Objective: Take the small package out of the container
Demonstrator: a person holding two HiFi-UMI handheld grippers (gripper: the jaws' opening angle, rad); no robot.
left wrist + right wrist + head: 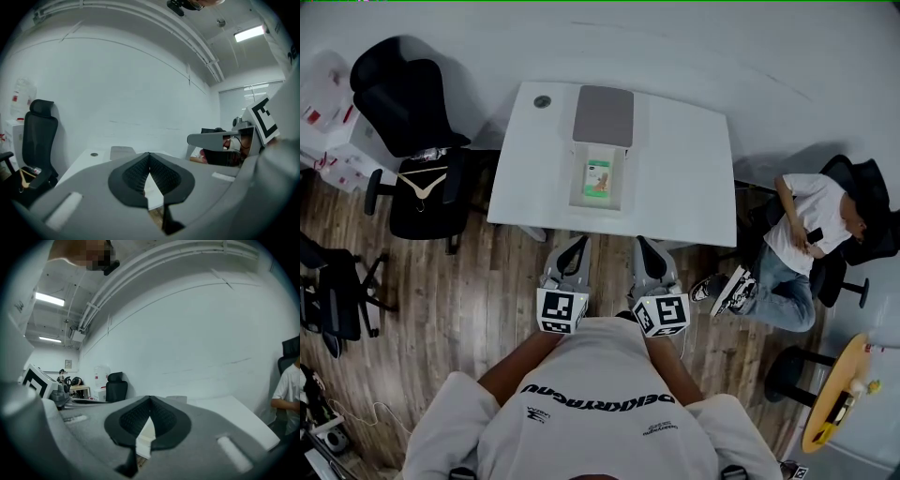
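Step in hand: approach, nothing grasped yet.

- Container (pixel 577 183) stood open-topped at the middle of the counter (pixel 694 178). The small package (pixel 600 176), green and white, lay flat inside it, nearer its far end. A grey panel (pixel 603 115), probably the lid, sat just behind the container.
- Left gripper (pixel 576 246) and right gripper (pixel 646 246) hung side by side off the counter's near edge, well short of the container and pointing toward it.
- Jaws: both pairs clenched and empty. Each gripper view showed the dark pads meeting at the tip with nothing between them.

Judgement on doing it well:
- One gripper should suffice. The right sat a little closer in line with the package.
- The jaws need releasing before they pass the container's rim, since there is little room to spread them between the walls.
- The gripper was pointing almost level, so it should tip downward to enter from above.
- The package lies flat, so take it by a raised edge or across its short width. Lift straight up to clear the walls.
- The left gripper could steady the container's near wall if it slides.
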